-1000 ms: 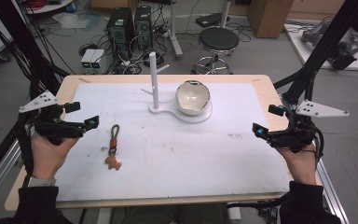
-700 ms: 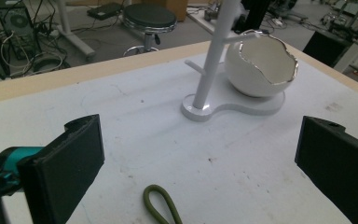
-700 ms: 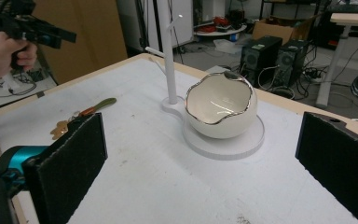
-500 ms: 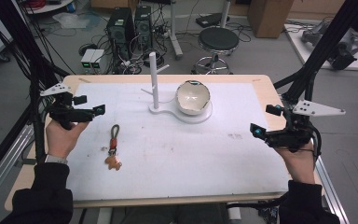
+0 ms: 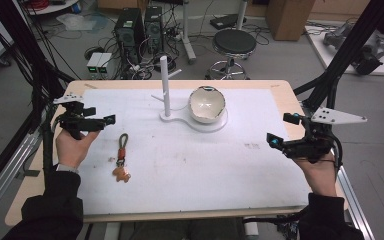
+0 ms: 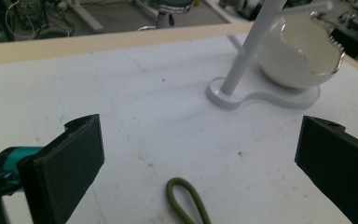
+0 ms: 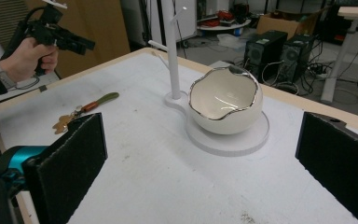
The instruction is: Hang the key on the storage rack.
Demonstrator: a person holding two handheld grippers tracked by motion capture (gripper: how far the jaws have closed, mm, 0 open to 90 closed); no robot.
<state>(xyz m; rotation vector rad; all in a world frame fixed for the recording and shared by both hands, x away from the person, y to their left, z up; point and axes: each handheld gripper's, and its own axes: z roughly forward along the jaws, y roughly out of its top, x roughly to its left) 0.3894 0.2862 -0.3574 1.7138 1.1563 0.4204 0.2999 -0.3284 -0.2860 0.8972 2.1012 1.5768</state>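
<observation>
Left gripper is held above the desk's left edge, jaws spread wide with nothing between them. In the left gripper view I see the green loop of the keychain on the desk surface between the two jaws, low in the frame, with a clear gap to each jaw. From the high view the keychain lies on the white mat just right of my left hand and nearer me than the gripper tip: green loop toward the far side, brown charm toward the near side.

Right gripper is above the desk's right edge, well apart from everything on the mat. Its jaws are also wide apart and empty. Right hand grips it from below.

Stand: white post upright on a flat white base, at centre-far of the desk, short pegs off the post. Bowl sits on the round end of that base, just right of the post. It is white with a jagged, silver-edged rim and, in the right gripper view, looks empty.

In the right gripper view the bowl is ahead between the jaws, the keychain farther left, and the left gripper is raised at the far left.

Floor beyond the desk: stool and computer towers.
</observation>
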